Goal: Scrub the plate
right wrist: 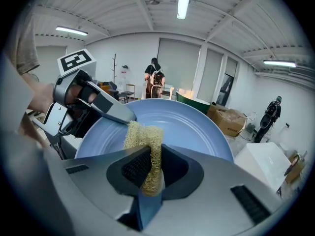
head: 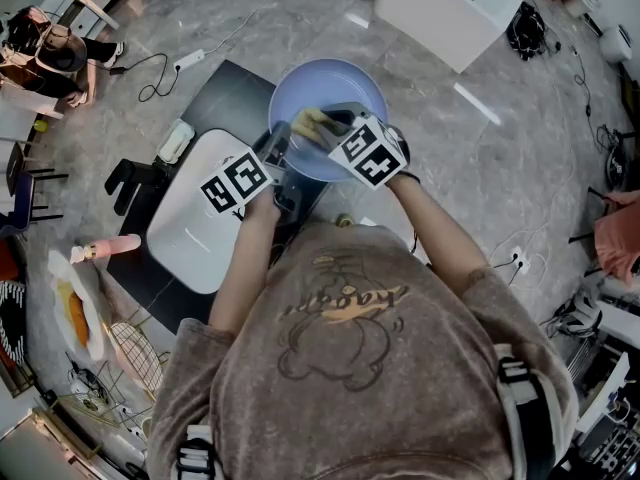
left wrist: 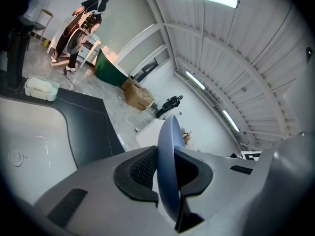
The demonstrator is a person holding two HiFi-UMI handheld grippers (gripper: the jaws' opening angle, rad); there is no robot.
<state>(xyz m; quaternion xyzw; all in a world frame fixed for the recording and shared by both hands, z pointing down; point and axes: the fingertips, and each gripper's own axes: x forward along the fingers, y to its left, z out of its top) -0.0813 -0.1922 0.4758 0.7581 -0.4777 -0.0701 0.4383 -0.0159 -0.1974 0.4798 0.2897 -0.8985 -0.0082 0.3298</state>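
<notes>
Two grips: left gripper (left wrist: 167,175) on plate (head: 332,96) rim, right gripper (right wrist: 150,170) on scrubber (right wrist: 143,135).

From the head view, we see the plate (head: 335,88) only in part: the left gripper (head: 280,150), the right gripper (head: 328,128) and its sponge (head: 310,123) cover the near rim.

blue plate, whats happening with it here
A person is working on it with tongs in each hand. The left tongs clamp the blue plate by its rim and hold it up, tilted. The right tongs grip a yellowish mesh scrubber, set against the plate's face close to the left tongs.
</notes>
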